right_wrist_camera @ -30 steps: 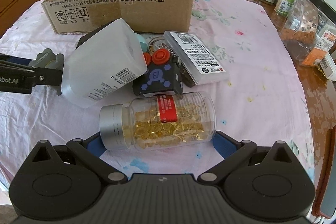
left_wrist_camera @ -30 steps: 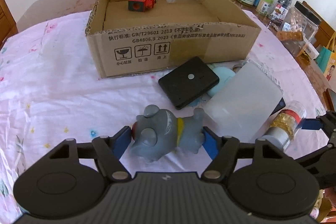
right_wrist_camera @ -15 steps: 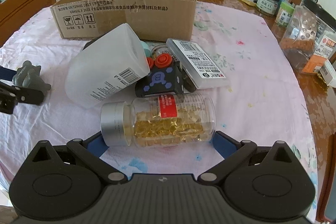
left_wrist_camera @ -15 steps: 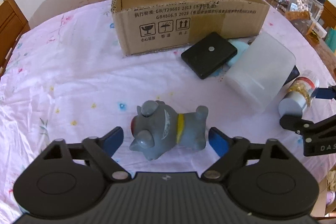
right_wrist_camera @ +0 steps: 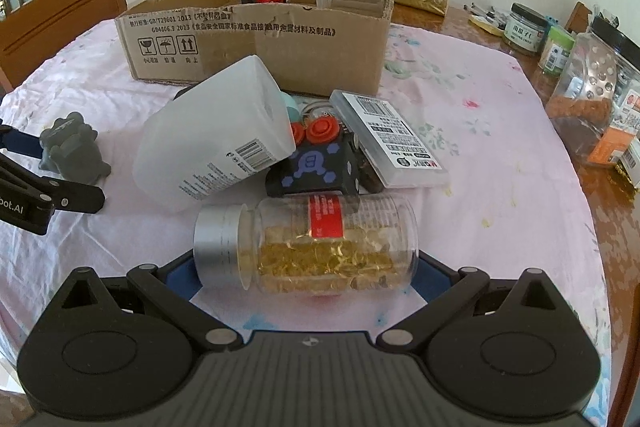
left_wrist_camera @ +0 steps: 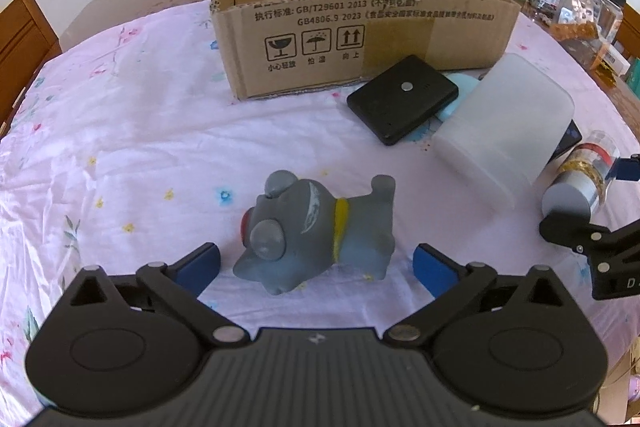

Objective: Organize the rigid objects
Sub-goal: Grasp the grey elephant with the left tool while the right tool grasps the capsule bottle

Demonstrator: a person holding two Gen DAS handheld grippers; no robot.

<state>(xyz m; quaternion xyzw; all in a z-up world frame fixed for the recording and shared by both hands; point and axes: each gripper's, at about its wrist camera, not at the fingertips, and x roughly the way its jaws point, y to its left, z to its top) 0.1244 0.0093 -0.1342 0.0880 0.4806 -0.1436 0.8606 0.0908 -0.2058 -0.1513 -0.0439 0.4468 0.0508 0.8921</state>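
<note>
Teal object (left_wrist_camera: 460, 87) mostly hidden, chairs cropped

On the cardboard box (left_wrist_camera: 360, 39) ahead of me I read "GB/T29601 2013" and "GB4806.9 2023", beside Chinese print and fragile, umbrella and arrows-up pictograms. My other claw's (right_wrist_camera: 24, 205) arm shows "pot.AI". Other labels are too small to read.

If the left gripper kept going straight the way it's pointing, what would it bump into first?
Most likely the grey toy dog. It lies on the pink tablecloth right ahead of the left gripper, between the open blue fingers, which have just been opening and don't touch it. Depth is hard to judge here.
</note>
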